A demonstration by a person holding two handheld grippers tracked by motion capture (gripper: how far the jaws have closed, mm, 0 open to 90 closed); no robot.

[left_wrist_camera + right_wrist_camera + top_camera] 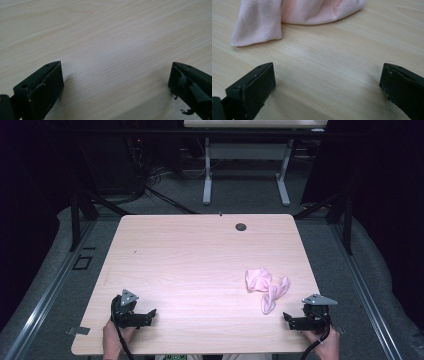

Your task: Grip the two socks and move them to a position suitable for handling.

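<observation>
- Pale wood-grain laminate forms the table (200,255), with a round cable hole (241,227) near its far edge.
- Dark grey carpet lies beyond it, where we see a white-legged desk (245,165).
- We hold the left gripper (150,314) at the near left corner, jaws spread wide with nothing between them.
- We hold the right gripper (287,318) at the near right corner, jaws likewise spread and empty.
- A crumpled pink cloth (266,286) lies on the table's right side, near the right gripper and apart from its jaws.
</observation>
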